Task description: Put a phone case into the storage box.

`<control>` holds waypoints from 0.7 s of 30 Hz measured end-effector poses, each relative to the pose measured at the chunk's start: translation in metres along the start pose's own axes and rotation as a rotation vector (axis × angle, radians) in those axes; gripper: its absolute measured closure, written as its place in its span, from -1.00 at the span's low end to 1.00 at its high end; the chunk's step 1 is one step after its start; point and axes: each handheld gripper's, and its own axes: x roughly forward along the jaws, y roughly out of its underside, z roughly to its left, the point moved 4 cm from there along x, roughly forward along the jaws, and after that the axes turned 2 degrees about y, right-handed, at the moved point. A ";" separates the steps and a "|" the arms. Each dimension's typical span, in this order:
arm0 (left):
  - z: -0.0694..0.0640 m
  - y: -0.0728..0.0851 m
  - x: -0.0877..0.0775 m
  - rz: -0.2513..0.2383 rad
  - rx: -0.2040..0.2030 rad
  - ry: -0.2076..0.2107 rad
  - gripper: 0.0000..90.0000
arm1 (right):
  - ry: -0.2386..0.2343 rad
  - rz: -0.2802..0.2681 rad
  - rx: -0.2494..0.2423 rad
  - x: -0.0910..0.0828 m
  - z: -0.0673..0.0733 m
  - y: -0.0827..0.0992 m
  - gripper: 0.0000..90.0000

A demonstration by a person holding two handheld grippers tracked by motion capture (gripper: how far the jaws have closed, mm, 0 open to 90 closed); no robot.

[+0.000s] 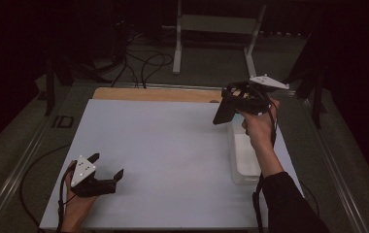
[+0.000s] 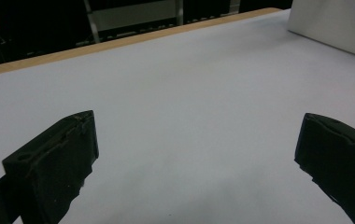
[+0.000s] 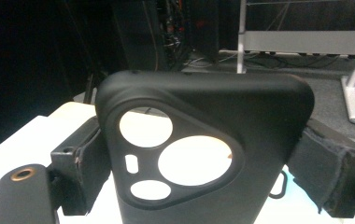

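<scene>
A black phone case (image 3: 203, 154) with round camera cut-outs stands between my right gripper's jaws, which press on its two sides. In the high view my right gripper (image 1: 235, 103) holds the phone case (image 1: 223, 112) in the air above the table's far right, over the far end of a clear bin. My left gripper (image 1: 106, 167) rests low near the table's front left corner, jaws spread wide. In the left gripper view its two black fingers (image 2: 54, 163) stand far apart over bare white table with nothing between them.
A clear plastic bin (image 1: 243, 155) lies along the right edge of the white table (image 1: 163, 155). A wooden strip (image 1: 153, 93) borders the far edge. Beyond it, cables (image 1: 146, 63) and a metal stand (image 1: 216, 29) sit on the floor.
</scene>
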 end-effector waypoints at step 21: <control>0.000 0.000 0.001 0.003 0.001 -0.002 -1.00 | 0.093 0.000 0.009 0.002 -0.027 -0.006 -0.68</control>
